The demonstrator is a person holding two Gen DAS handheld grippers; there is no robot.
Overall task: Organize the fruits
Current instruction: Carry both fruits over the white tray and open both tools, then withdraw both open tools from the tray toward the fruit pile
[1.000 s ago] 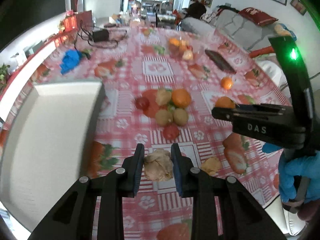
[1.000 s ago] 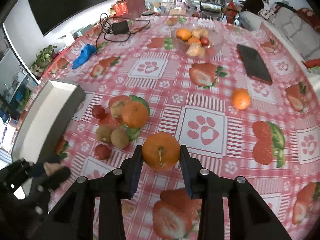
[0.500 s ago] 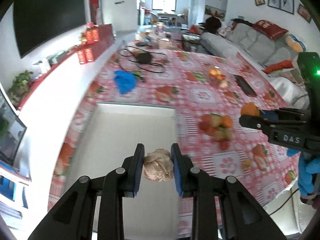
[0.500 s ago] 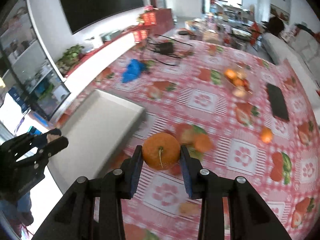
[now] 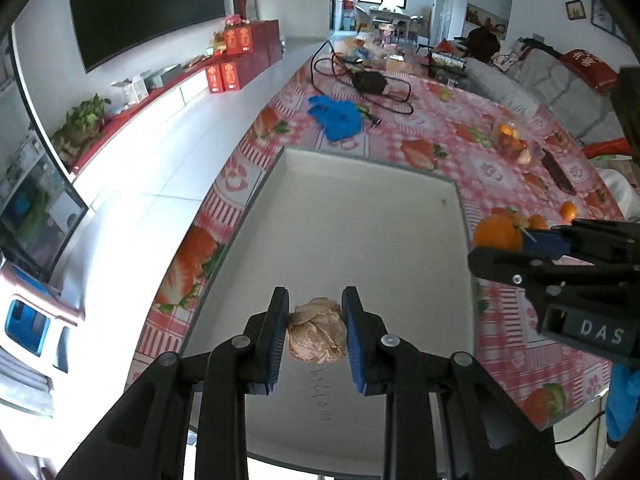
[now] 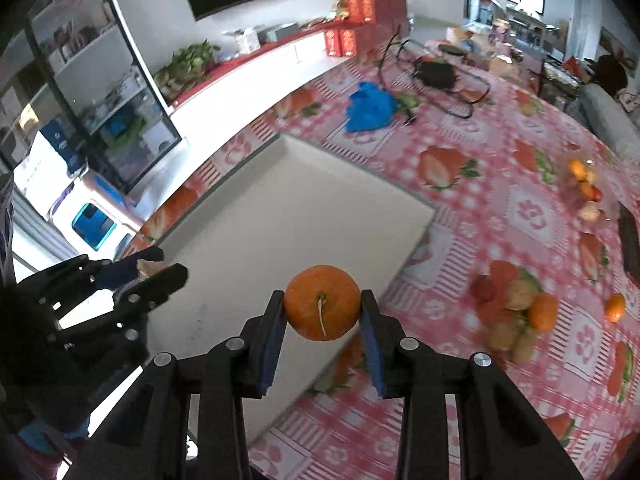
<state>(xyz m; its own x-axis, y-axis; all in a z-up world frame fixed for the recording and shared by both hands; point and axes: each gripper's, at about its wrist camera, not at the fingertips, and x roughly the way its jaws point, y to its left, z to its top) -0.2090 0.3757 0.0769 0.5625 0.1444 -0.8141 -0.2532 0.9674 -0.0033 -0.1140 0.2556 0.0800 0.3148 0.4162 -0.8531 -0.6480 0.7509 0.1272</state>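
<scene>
So I've got both hands loaded right now: my left gripper (image 5: 316,334) has its fingers clamped on a crinkly tan papery fruit (image 5: 317,336) (looks like a husked thing, can't say exactly what from this view), held over the near end of the shallow white rectangular tray (image 5: 360,216), and my right gripper (image 6: 322,338) is closed on a round orange citrus with its stem facing the camera (image 6: 322,307), sitting above the tray's near right corner, roughly over the rim. As far as I can see the tray's got nothing in it yet, so I'd call this early days: two fruits in the air, none placed. What's left is the little heap of mixed fruit (image 6: 516,316) on the red-and-pink strawberry-print tabletop (image 6: 500,208) to the right of the tray, plus a lone small orange (image 6: 615,307) further out. Room-wise the tray floor is wide open, plenty of space to drop both. The tray sits close to the tabletop's left edge though, with floor right beyond it, and my two grippers are fairly near each other, so I'd lower them apart.
</scene>
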